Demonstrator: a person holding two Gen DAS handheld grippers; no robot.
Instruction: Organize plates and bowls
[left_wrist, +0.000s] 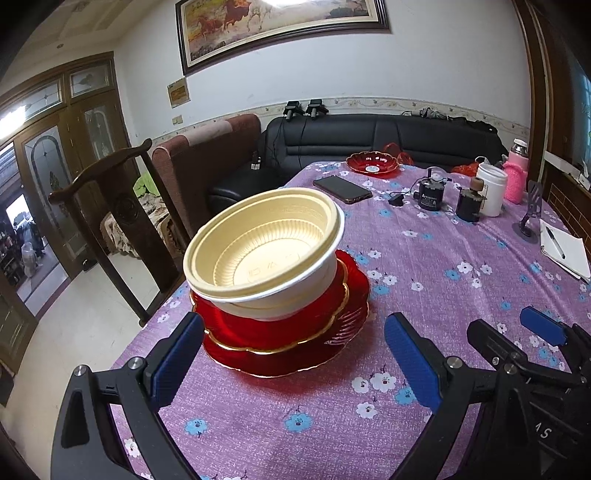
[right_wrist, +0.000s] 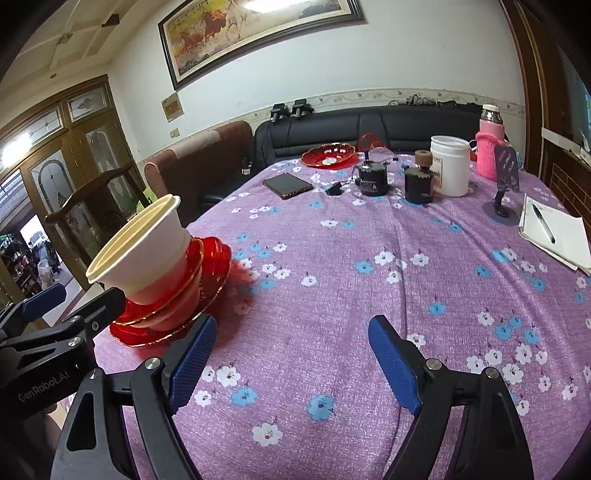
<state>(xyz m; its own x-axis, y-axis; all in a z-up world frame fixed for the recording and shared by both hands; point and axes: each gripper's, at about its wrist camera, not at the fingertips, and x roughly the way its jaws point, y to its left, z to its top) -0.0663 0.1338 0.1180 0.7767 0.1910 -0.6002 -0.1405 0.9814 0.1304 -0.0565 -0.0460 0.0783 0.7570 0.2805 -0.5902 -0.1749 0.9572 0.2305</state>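
Two nested cream bowls sit on a stack of red gold-rimmed plates near the table's left edge. The stack also shows in the right wrist view, bowls on plates. My left gripper is open and empty, just in front of the stack, its fingers apart from the plates. My right gripper is open and empty over bare cloth to the right of the stack. A further red plate lies at the table's far end.
The purple flowered tablecloth carries a phone, two dark jars, a white tub, a pink-sleeved bottle, a phone stand and a notebook with pen. A wooden chair stands left.
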